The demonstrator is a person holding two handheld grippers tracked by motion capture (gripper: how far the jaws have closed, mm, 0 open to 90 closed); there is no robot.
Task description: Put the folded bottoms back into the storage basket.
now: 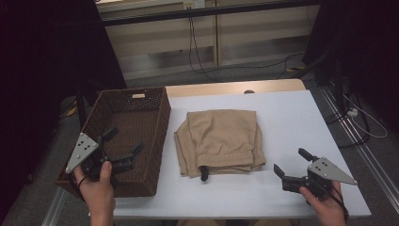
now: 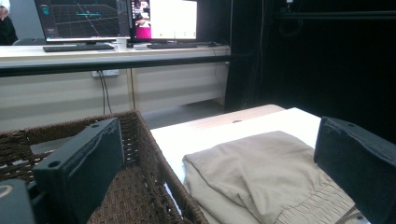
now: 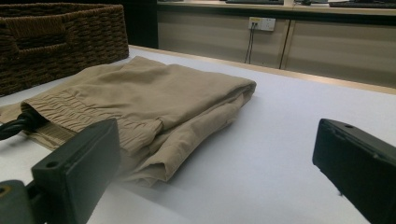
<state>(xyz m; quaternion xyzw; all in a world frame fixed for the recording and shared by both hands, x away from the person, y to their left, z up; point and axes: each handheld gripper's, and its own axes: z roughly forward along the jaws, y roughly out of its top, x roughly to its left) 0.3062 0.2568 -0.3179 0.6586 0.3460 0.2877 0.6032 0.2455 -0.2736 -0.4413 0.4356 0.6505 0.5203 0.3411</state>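
My left claw [image 1: 123, 145] and right claw [image 1: 291, 163] gape wide, empty. The folded tan cotton shorts [image 1: 220, 140] lie mid-bench beside the dark woven wicker basket [image 1: 155, 117]; I'd pinch both side edges evenly, keeping folds intact.

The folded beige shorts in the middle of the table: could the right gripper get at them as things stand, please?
Probably yes. The right gripper has open jaws aimed at the folded beige shorts, with bare white table between them.

my right gripper [image 3: 217, 172] hangs with jaws wide apart, nothing between them, low over the white table [image 3: 280, 140]. folded tan shorts [image 3: 140, 98] lie just ahead, basket [image 3: 60, 42] beyond them.
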